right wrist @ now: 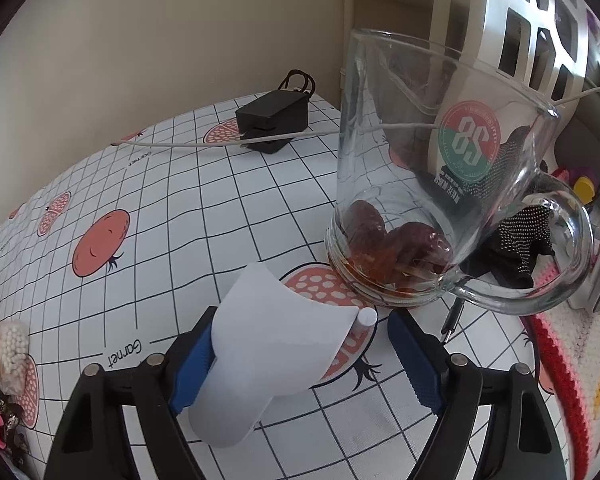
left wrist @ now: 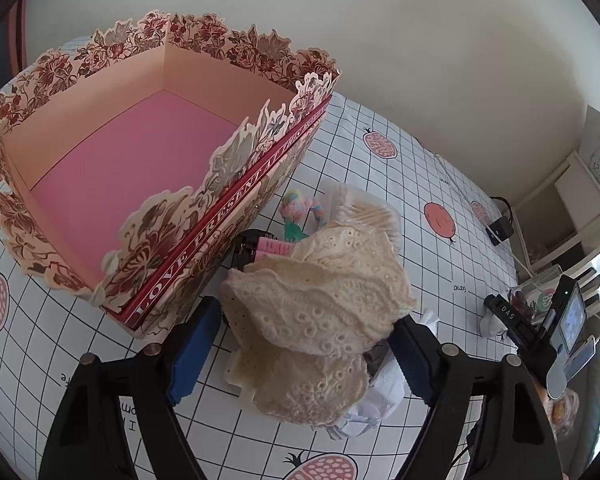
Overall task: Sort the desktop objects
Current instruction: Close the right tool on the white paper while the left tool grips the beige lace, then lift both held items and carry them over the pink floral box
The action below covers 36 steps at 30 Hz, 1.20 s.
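While spread wide, left gripper (left wrist: 304, 356) clamps nothing; straddles a cream lace cloth (left wrist: 320, 304) heaped between the blue pads (left wrist: 192, 352). Cannot tell whether the cloth's edge touches the left pad. Lies crumpled, long axis running from the jaws away toward the far right, scalloped eyelet edge turned to the camera. Rests on a white plastic piece (left wrist: 240, 376) and crumpled white paper (left wrist: 380, 396). Just beyond: a pink-and-black clip item (left wrist: 260, 248), a pastel fluffy thing (left wrist: 296, 208) and a clear bag of cotton swabs (left wrist: 364, 212).

Further left, touching none of these, stands an open floral gift box (left wrist: 220, 200) with scalloped walls and a red band reading LOVE PRESENT; shows only its bare pink floor inside. Looks down at a steep slant on the gridded fruit-print tablecloth (left wrist: 380, 168).

Right gripper (right wrist: 304, 360) likewise gapes wide, gripping nothing. Has a curled white sheet (right wrist: 268, 360) leaning on its left pad (right wrist: 192, 368), apart from the right pad; long axis from near left to far right, toward a small white cap (right wrist: 366, 316). Just ahead, upright: a glass mug (right wrist: 440, 184), handle to the right, printed 58, holding dark red dried fruit (right wrist: 396, 248) in a little brown liquid. Farther back, a black adapter (right wrist: 272, 120) with a white cable (right wrist: 180, 145) across it.
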Tool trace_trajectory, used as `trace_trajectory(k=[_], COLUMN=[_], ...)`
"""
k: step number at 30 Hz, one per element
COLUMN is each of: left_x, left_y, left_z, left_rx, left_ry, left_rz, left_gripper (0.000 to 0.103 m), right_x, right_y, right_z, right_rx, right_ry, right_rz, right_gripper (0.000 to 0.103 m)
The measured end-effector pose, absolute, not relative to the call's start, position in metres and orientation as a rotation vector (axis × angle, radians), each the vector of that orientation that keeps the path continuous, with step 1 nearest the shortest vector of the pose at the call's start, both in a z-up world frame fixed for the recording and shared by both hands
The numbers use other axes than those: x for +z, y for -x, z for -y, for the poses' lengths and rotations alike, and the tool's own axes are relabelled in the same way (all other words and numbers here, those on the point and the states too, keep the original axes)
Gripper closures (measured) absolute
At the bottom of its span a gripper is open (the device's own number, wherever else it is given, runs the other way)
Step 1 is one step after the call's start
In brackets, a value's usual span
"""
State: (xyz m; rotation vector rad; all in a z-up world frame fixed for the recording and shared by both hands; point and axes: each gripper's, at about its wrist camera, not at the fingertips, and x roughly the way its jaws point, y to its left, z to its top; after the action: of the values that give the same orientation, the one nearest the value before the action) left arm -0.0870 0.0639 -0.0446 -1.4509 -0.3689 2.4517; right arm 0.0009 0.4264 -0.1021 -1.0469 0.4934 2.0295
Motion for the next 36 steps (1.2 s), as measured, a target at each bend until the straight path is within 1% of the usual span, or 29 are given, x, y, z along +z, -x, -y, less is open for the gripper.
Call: trace_trajectory(k=[2,5,8,11,17,26,36], left_x=[-0.044,-0.045,-0.046,-0.046,-0.045,-0.04,-0.03], left_y=[0.087,0.088,0.088,0.089,0.089,0.09,0.09], left_z=[-0.064,-0.062,-0.061,-0.06,-0.057,-0.052,-0.045], left_rx=[2.454,2.446,2.432,2.421,2.402,2.375,2.36], left_ry=[1.448,1.449,1.448,1.449,1.444,1.414,1.357], left_rz=[0.368,0.383,0.4,0.415,0.437,0.47,0.494], left_gripper=[0.025,0.027,0.037,0.04,0.052,0.066,0.068], right_x=[-0.101,-0.1,-0.101,-0.101,-0.101,-0.098,-0.079], right_y=[-0.003,-0.004,-0.003,-0.003,-0.003,0.003,0.011], right_z=[-0.426,-0.423,-0.421,-0.421,-0.419,-0.41,-0.401], right_rx=[2.023,2.023,2.025,2.03,2.046,2.094,2.141], right_ry=[1.037,1.021,1.017,1.012,1.013,1.016,0.969], right_rz=[-0.488,-0.476,-0.468,-0.466,-0.469,-0.524,-0.615], right_gripper=[0.023,0.029,0.03,0.03,0.031,0.032,0.032])
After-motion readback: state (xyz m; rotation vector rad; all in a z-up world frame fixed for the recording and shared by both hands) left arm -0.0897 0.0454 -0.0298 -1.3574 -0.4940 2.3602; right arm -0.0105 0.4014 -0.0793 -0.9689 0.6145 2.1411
